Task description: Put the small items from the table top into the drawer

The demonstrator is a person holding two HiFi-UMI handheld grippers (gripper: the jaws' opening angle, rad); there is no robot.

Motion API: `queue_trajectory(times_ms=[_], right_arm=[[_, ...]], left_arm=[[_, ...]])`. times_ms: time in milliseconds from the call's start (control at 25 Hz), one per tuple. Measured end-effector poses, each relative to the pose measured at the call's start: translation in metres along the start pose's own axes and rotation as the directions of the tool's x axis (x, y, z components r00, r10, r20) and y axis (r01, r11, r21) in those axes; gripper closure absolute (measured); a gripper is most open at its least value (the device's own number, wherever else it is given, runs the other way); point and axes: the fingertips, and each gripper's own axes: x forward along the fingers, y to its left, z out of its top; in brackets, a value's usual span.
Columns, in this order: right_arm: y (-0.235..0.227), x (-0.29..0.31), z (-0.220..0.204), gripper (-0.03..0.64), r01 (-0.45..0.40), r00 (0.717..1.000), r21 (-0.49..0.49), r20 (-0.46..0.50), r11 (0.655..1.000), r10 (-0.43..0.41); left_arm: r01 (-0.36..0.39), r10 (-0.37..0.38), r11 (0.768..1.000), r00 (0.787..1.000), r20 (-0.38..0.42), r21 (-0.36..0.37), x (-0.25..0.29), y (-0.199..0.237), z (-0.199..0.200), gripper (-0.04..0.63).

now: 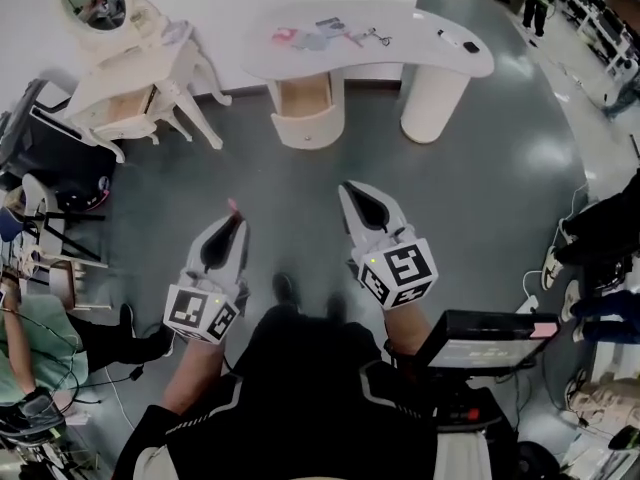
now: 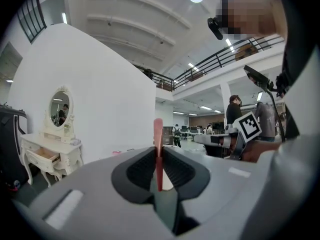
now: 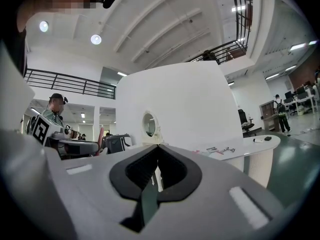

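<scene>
My left gripper (image 1: pixel 236 223) is clamped on a thin flat pink stick (image 2: pixel 158 134). My right gripper (image 3: pixel 159 148) is closed with nothing in it. Other small items (image 1: pixel 322 36) sit on the white curved table (image 1: pixel 420 18), well away from me. Its drawer (image 1: pixel 303 96) hangs open.

The white curved table (image 1: pixel 405 56) is standing on the grey floor (image 1: pixel 300 183), its drawer (image 1: pixel 301 94) hanging open; a pink item (image 1: pixel 285 36), a pale sheet (image 1: pixel 322 40) and a small metal piece (image 1: pixel 376 36) are lying mid-top. A white stick (image 1: pixel 447 36) and a dark item (image 1: pixel 471 46) are sitting near its right end.
</scene>
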Motion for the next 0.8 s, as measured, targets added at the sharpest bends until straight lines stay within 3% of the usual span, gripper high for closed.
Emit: queue_trajectory(times_ms=[800], right_arm=[[-0.015,0.174,0.026,0.615,0.103,0.994,-0.064,-0.017,0.993,-0.104]], left_arm=[[0.157,-0.157,0.988,0.985,0.065,-0.004,0.108,0.148,0.018,0.551]])
